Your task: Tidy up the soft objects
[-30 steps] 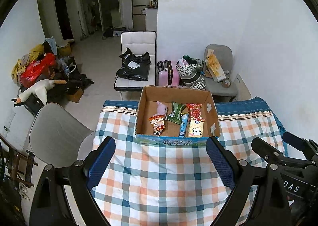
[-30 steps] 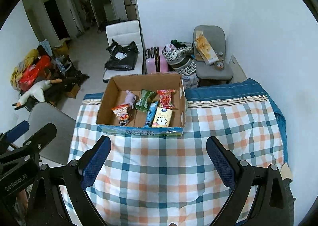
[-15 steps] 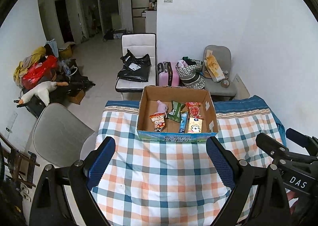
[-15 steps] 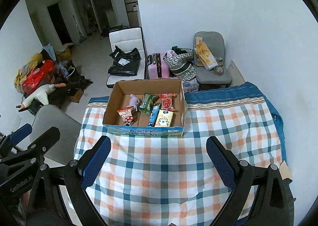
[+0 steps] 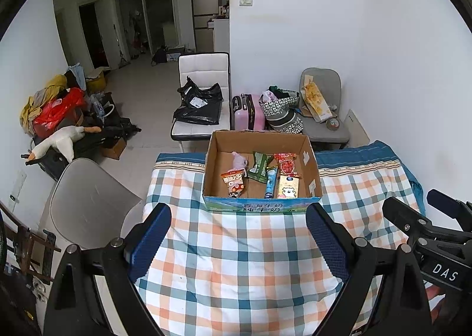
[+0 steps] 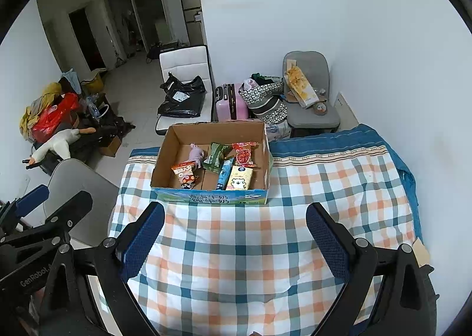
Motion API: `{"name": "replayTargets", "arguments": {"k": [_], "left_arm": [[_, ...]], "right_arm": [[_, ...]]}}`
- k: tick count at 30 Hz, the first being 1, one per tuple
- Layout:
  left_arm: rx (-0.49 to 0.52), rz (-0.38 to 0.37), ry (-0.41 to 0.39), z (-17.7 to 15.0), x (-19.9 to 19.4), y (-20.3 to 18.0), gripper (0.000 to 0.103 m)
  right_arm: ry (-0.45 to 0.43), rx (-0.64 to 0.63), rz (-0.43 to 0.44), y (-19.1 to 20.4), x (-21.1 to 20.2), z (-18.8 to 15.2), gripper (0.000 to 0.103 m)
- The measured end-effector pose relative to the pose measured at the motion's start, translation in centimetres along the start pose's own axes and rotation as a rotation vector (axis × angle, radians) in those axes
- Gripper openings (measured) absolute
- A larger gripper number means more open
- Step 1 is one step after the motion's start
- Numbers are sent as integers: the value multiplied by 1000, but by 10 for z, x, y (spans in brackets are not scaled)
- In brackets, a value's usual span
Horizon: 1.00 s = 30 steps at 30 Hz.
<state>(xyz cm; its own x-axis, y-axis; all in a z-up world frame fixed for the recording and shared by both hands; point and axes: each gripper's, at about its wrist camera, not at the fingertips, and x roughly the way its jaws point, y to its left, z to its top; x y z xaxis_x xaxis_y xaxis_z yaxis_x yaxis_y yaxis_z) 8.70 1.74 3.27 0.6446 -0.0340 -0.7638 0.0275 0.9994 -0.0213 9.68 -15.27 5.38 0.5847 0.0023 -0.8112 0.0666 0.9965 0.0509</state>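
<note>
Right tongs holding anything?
No. The right tongs are open and empty above the checked cloth, short of the box.

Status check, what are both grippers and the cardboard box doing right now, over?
Left gripper open, empty; right gripper open, empty. Brown cardboard box on plaid tablecloth, holding pink plush toy and snack packets. Nothing between fingers and box.
</note>
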Motion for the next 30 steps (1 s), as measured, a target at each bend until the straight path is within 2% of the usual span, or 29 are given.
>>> {"name": "replayTargets", "arguments": {"k": [30], "left_arm": [[6, 2, -11, 9, 0, 8, 94]], "right_arm": [[-17, 1, -41, 0, -9, 11, 99]]}}
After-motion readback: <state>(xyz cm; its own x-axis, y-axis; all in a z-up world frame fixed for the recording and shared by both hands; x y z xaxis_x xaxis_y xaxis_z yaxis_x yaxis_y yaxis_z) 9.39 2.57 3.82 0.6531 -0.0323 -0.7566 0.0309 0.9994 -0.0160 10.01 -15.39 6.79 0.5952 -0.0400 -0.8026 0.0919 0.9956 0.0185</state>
